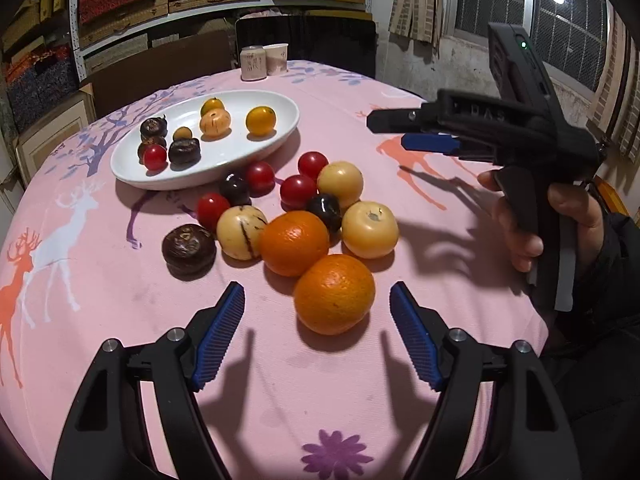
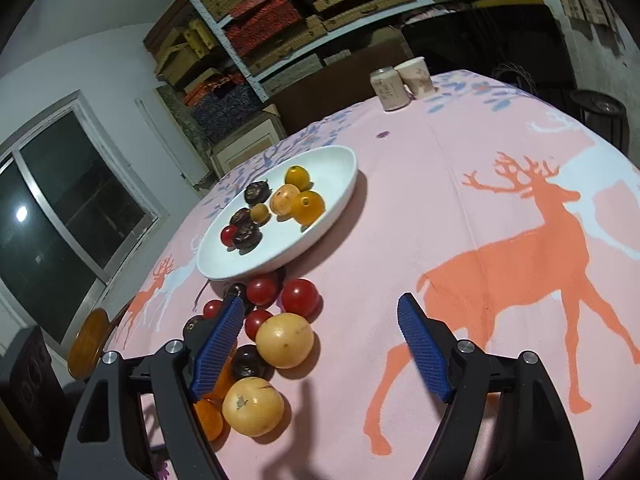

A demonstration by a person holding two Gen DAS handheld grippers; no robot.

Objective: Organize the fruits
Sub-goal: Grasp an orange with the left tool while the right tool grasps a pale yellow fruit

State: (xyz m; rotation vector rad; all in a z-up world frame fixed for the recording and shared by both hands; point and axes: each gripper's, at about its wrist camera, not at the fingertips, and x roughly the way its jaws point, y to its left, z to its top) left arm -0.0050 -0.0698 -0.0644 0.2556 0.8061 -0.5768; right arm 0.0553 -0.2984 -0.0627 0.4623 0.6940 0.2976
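From the left wrist view, the left tool (image 1: 318,300) hangs wide open just in front of the near orange (image 1: 334,294), which sits on the pink worktop (image 1: 100,280) and touches a second orange (image 1: 294,243). The white plate (image 1: 224,160) waits behind the fruit pile. I think the fingers should slide around the near orange and squeeze gently.

From the right wrist view, the right tool (image 2: 320,316) is open too, empty, beside a yellow fruit (image 2: 285,340). It should stay clear.

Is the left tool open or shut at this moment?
Open. The left tool shows a wide gap between its blue pads, empty, just short of the nearest orange.
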